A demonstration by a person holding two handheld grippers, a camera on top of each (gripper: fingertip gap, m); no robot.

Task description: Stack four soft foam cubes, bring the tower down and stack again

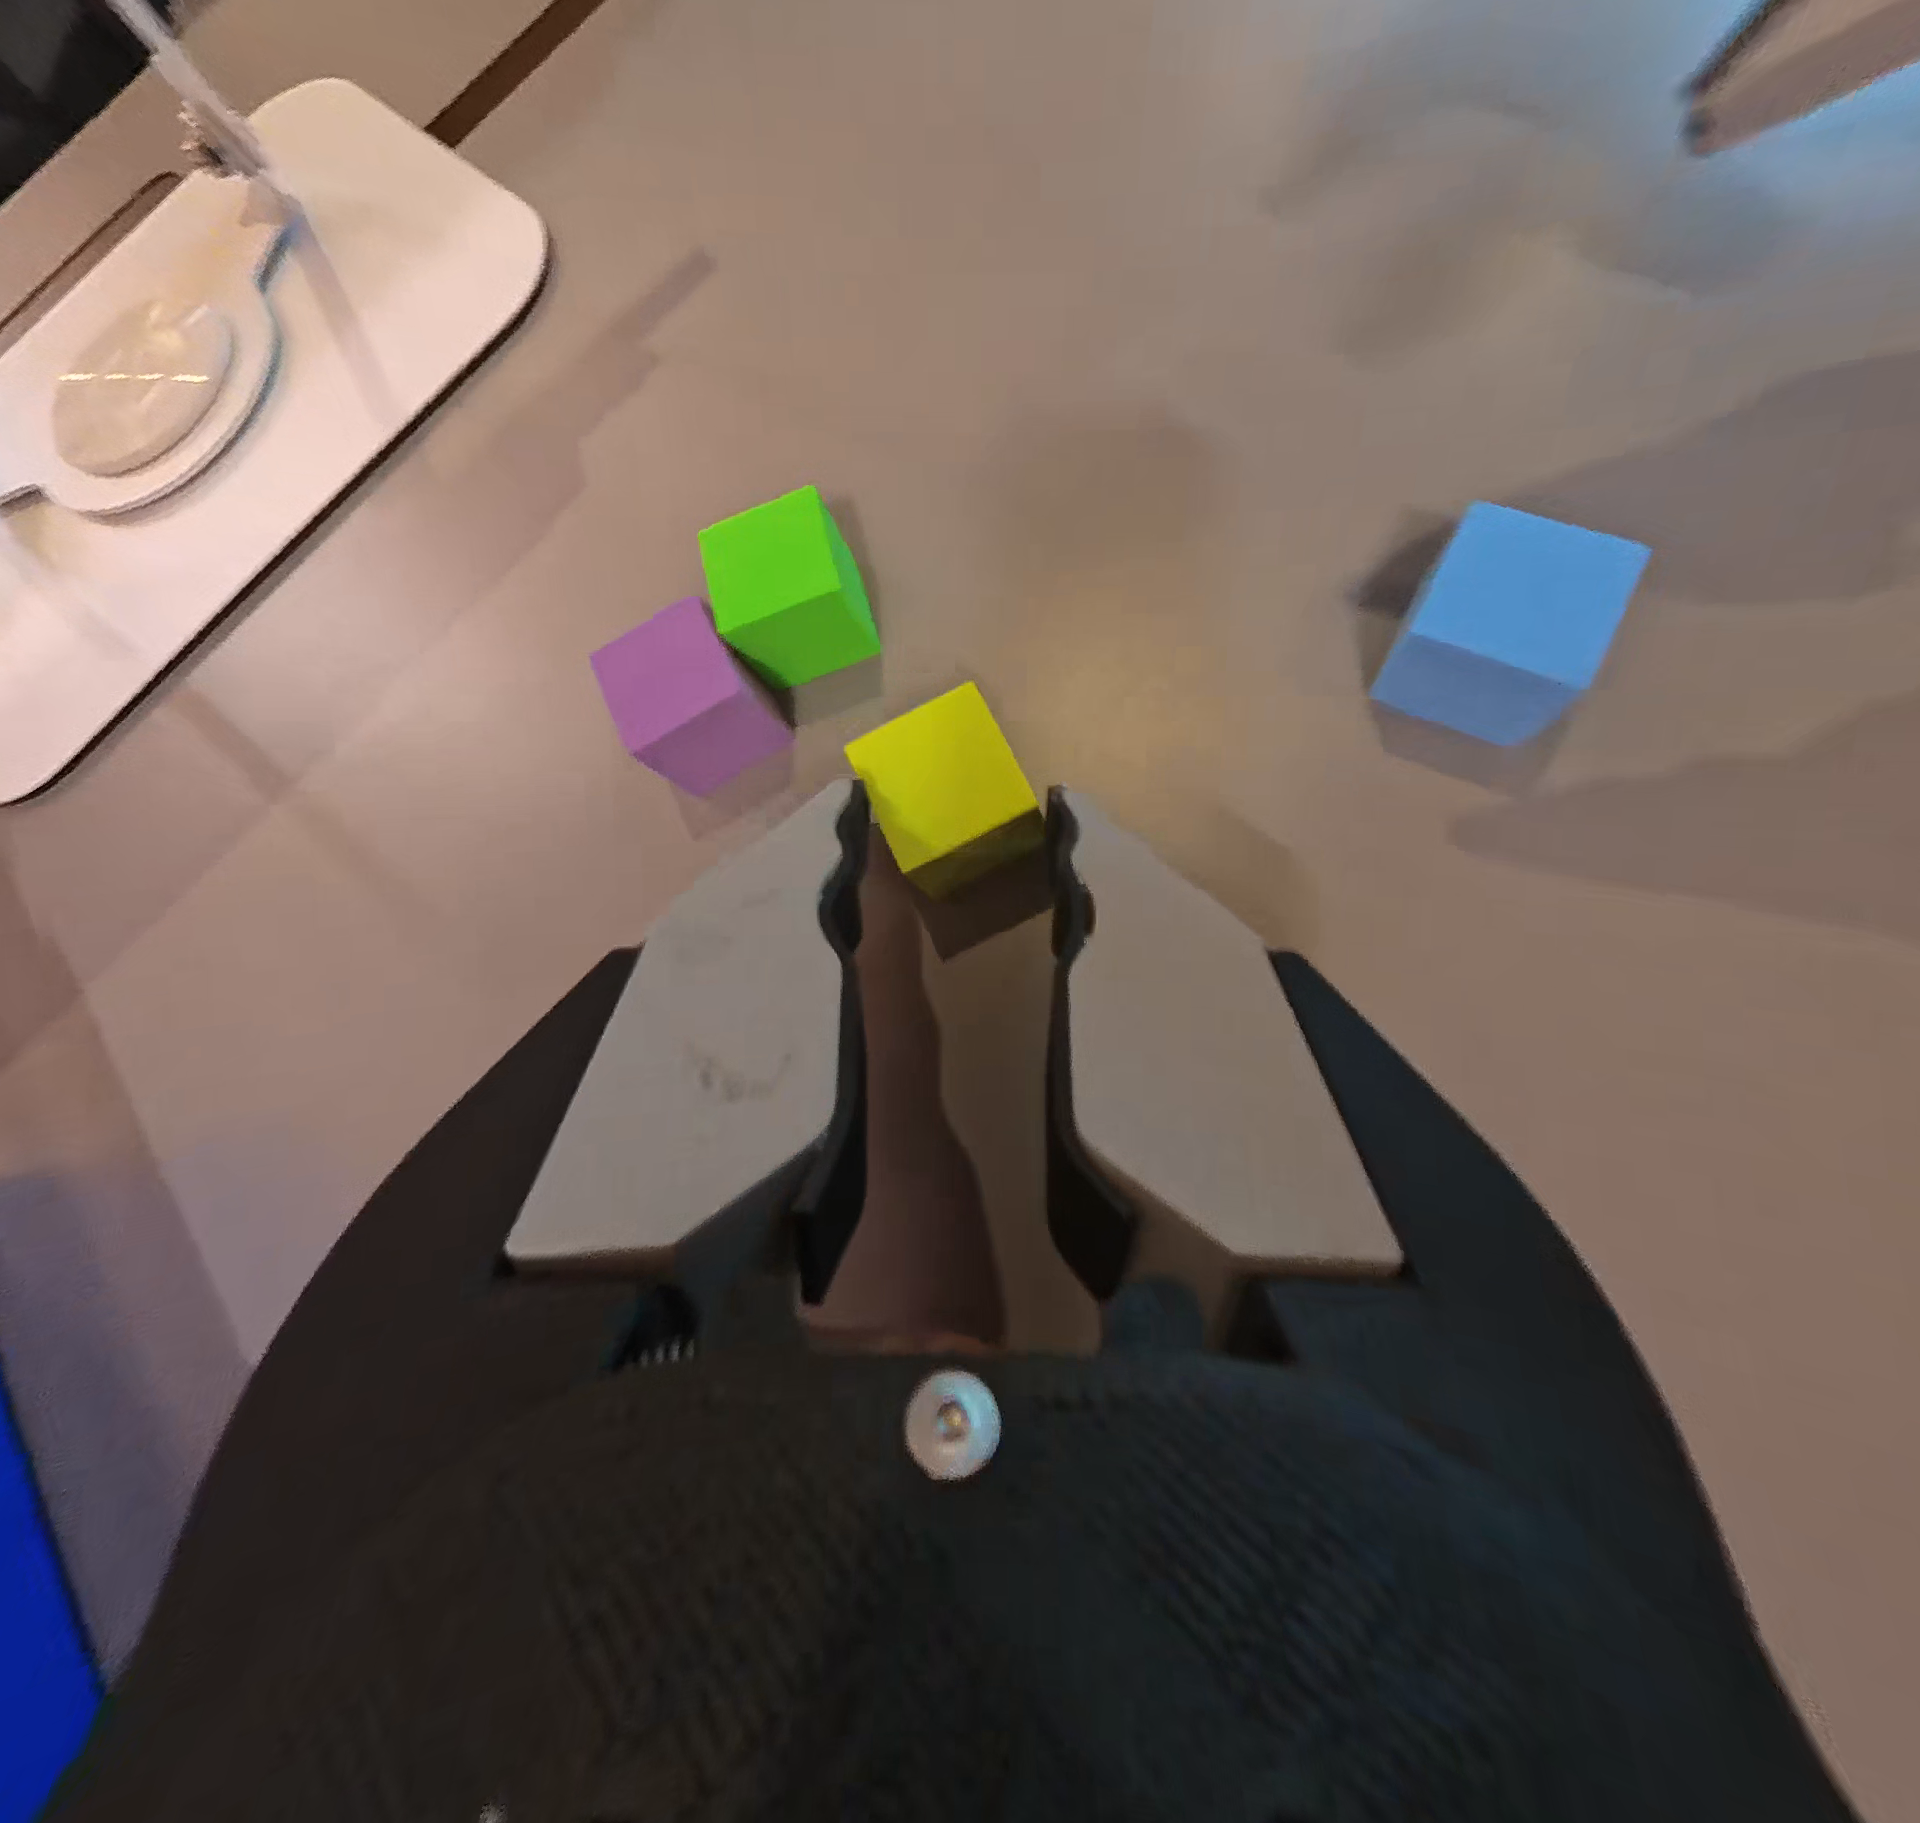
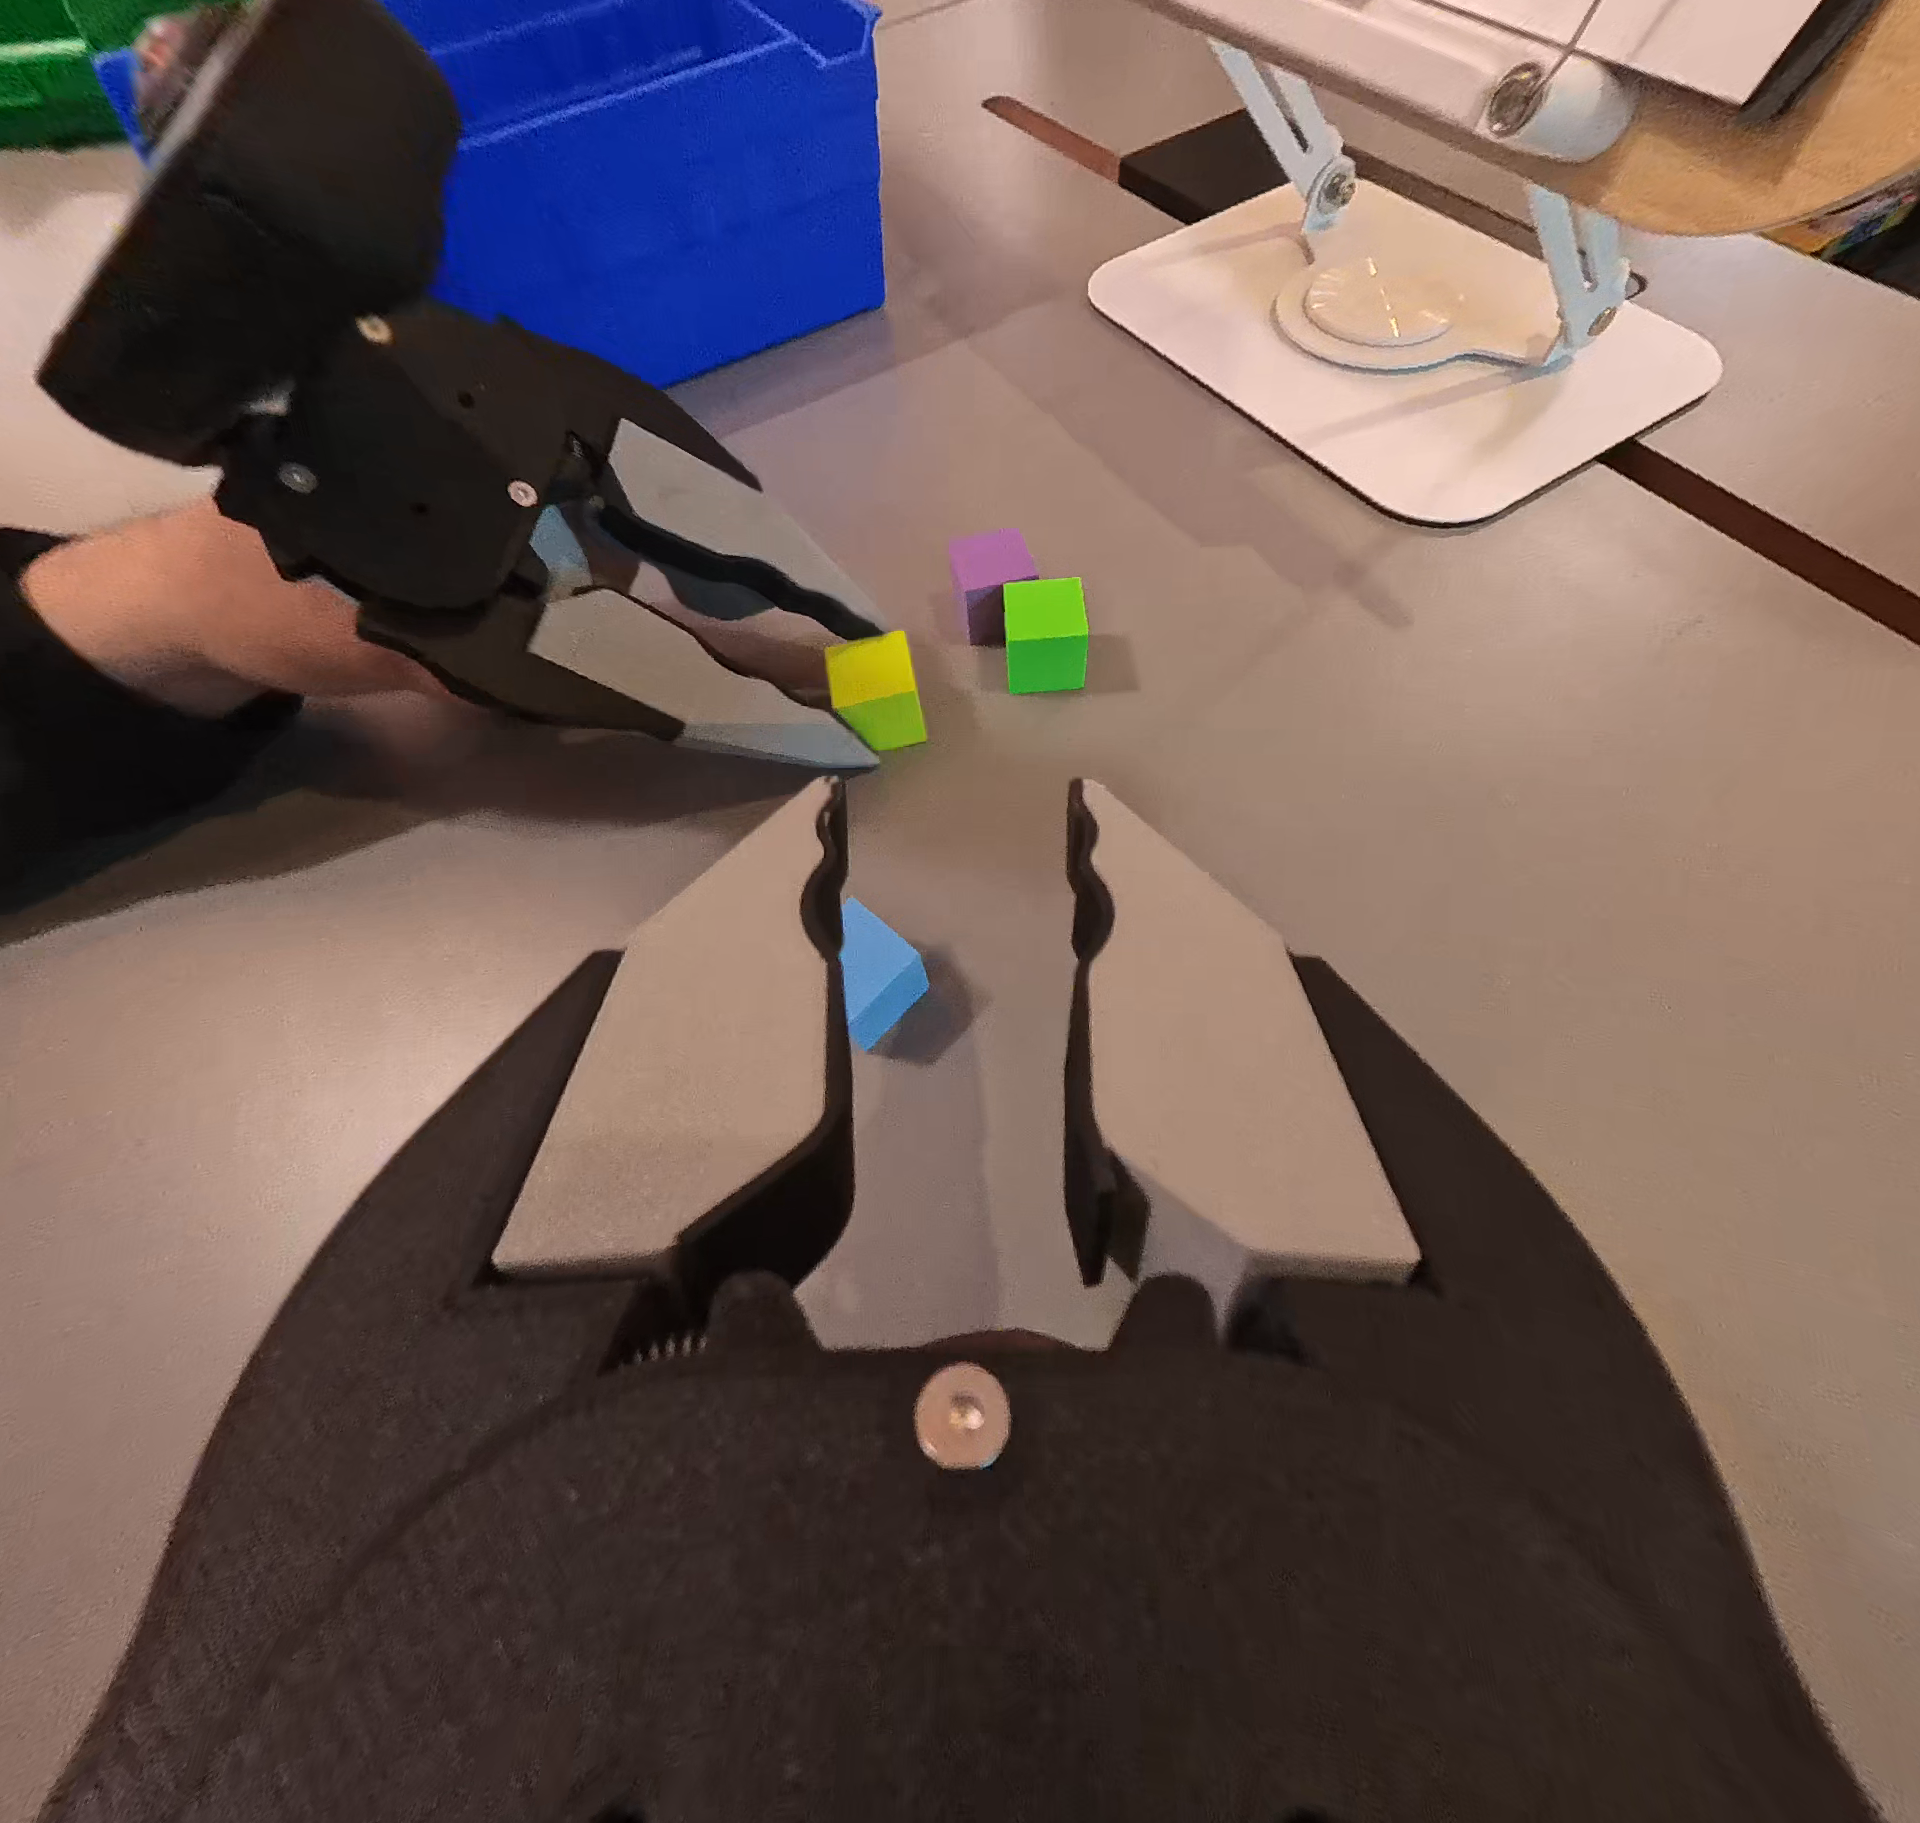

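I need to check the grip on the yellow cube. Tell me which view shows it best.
The right wrist view: it shows the yellow cube side-on between the left gripper fingertips. The left wrist view shows the yellow cube from above, between the tips, slightly blurred.

right tongs (image 2: 954, 797) open | blue cube (image 2: 881, 978) between | left tongs (image 2: 868, 687) at yellow cube (image 2: 876, 690)

yellow cube (image 1: 940, 776) alone | green cube (image 1: 784, 584) touching purple cube (image 1: 686, 695) | blue cube (image 1: 1512, 620) apart
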